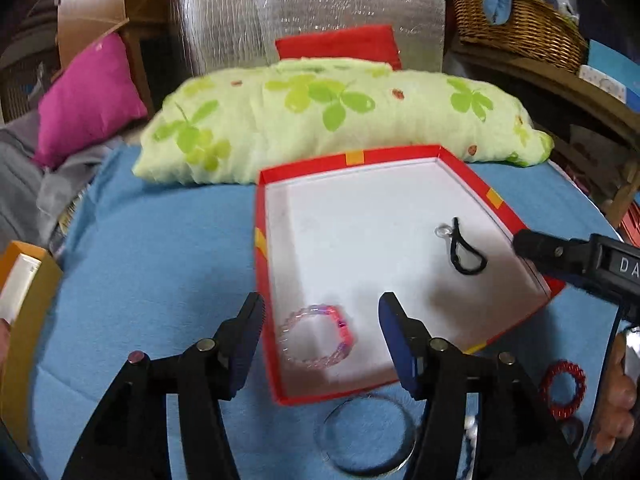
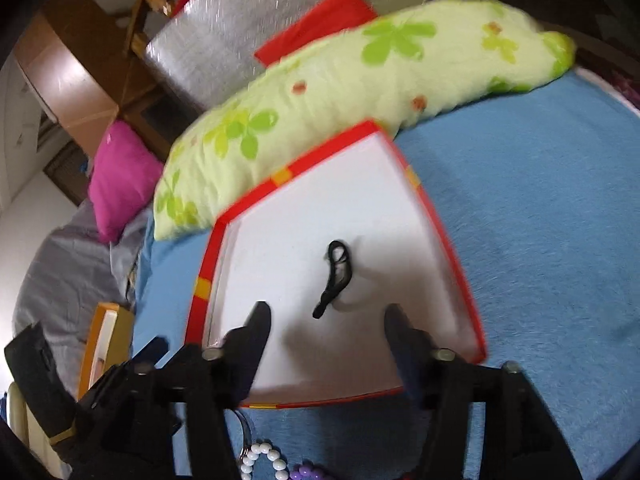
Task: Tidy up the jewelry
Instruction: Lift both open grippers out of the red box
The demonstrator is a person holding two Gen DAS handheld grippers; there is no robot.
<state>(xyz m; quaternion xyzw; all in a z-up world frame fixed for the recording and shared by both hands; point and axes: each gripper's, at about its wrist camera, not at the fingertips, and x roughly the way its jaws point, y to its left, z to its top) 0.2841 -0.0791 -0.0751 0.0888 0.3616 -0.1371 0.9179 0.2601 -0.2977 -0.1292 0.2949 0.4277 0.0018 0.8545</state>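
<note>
The step in hand looks like filling the red-rimmed box (image 1: 262, 216) with loose pieces from the blue cloth (image 1: 160, 240). Two are already inside: a pink beaded bracelet (image 1: 316, 336) in the box's lower left corner in the left wrist view, and a black cord with a clear charm (image 1: 464, 248) toward its right side. Other pieces wait outside the box along the bottom of the frames: a clear bangle (image 1: 366, 436) just below the box's near wall, a red coiled hair tie (image 1: 563, 390) at lower right, and, in the right wrist view, a white pearl strand (image 2: 262, 456) beside a purple flower bead (image 2: 306, 472).

The left gripper (image 1: 322, 328) hangs over the box's near left corner with its jaws spread wide and nothing between them; the pink bracelet lies on the box floor between the fingertips as seen, and I cannot tell whether they touch it. The right gripper (image 2: 326, 328) is tilted and reaches in over the box's near right edge, jaws equally wide and empty, the black cord lying just ahead of its tips.

By my reading, the next move calls for pulling back to the cloth and closing on one of the waiting pieces; the thin bangle lying flat would need a fingertip under its rim.
</note>
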